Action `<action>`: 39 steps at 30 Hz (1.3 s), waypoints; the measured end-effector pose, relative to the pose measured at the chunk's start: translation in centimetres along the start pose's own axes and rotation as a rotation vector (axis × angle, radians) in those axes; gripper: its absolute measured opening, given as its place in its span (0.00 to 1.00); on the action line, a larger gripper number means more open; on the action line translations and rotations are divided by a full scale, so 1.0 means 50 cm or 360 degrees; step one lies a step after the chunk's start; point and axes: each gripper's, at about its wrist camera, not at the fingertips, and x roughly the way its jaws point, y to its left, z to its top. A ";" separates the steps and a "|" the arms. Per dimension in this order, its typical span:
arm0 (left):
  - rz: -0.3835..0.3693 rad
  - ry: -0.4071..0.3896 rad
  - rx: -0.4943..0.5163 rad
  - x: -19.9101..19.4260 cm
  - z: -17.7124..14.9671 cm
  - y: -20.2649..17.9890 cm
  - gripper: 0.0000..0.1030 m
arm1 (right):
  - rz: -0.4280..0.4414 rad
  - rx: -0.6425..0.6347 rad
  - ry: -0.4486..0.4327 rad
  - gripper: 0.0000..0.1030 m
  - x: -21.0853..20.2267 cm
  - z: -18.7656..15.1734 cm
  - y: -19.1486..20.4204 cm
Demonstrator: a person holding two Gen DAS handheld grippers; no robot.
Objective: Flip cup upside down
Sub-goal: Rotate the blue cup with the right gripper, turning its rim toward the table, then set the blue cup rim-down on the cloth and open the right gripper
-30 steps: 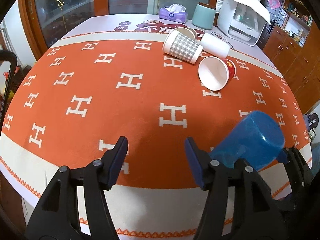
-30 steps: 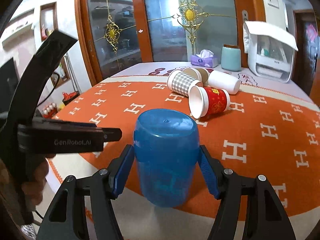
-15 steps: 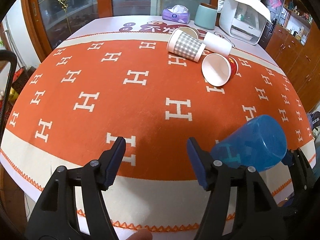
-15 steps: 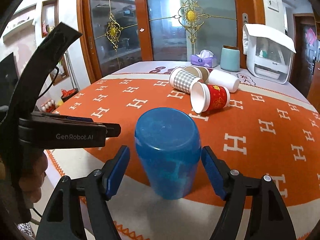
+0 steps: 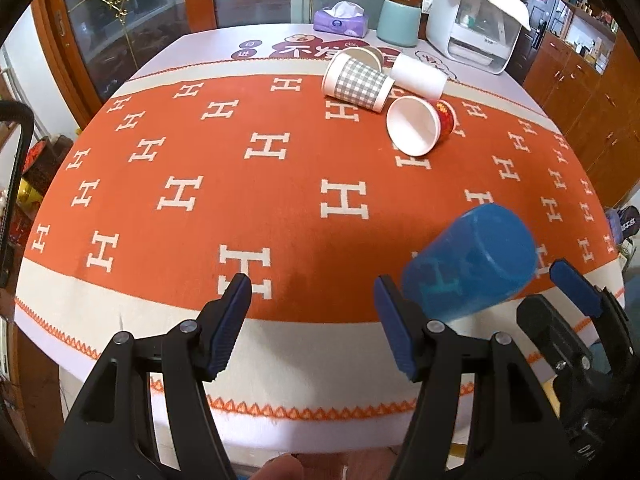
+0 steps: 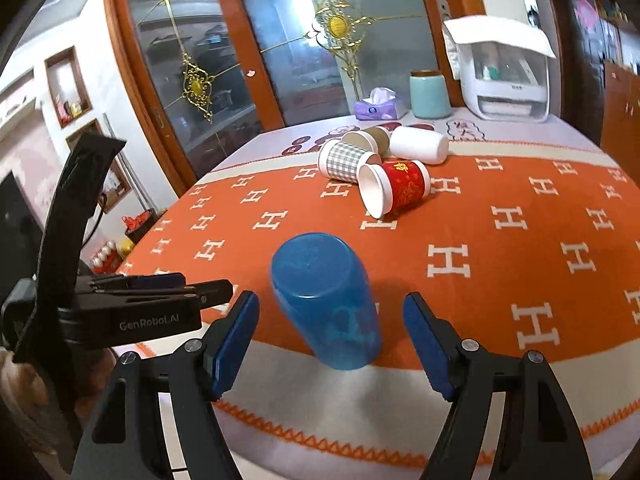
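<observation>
Item one, blue cup (image 6: 326, 300): upside down on the table (image 6: 500, 240), closed base up, mouth on the pale border of the orange H-patterned cloth near the front edge.

Item two, your right gripper (image 6: 331, 344): jaws wide open, one blue pad on each side of the cup, both clear of its wall; it holds nothing.

Item three, your left gripper (image 5: 312, 326): jaws spread wide, nothing between them, over the front edge just left of the cup.

Item four, far side of the table: a checked paper cup (image 5: 358, 84), a white cup (image 5: 418, 77) and a red paper cup (image 6: 394, 188), all on their sides, close together.

Item five, back edge: tissue box (image 5: 340, 22), teal canister (image 5: 398, 22).
</observation>
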 end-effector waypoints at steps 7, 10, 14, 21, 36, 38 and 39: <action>-0.0020 0.0021 -0.0003 -0.066 0.009 -0.014 0.59 | -0.0030 0.0142 0.0082 0.73 -0.082 0.064 0.000; -0.0014 0.0018 0.0019 -0.101 0.016 -0.033 0.59 | -0.0047 0.0172 0.0109 0.73 -0.117 0.097 0.001; -0.0031 -0.0005 0.0021 -0.150 0.029 -0.054 0.59 | -0.0043 0.0198 0.0125 0.73 -0.170 0.147 0.006; -0.0028 -0.0043 -0.0004 -0.224 0.065 -0.079 0.59 | -0.0122 0.0212 0.0172 0.75 -0.219 0.212 0.028; 0.0022 -0.0093 0.0010 -0.270 0.085 -0.101 0.59 | -0.0228 0.0134 0.0183 0.79 -0.235 0.245 0.055; 0.0022 -0.0094 0.0014 -0.271 0.086 -0.103 0.59 | -0.0228 0.0138 0.0194 0.79 -0.231 0.244 0.051; 0.0022 -0.0095 0.0014 -0.271 0.086 -0.104 0.59 | -0.0231 0.0141 0.0201 0.79 -0.229 0.244 0.047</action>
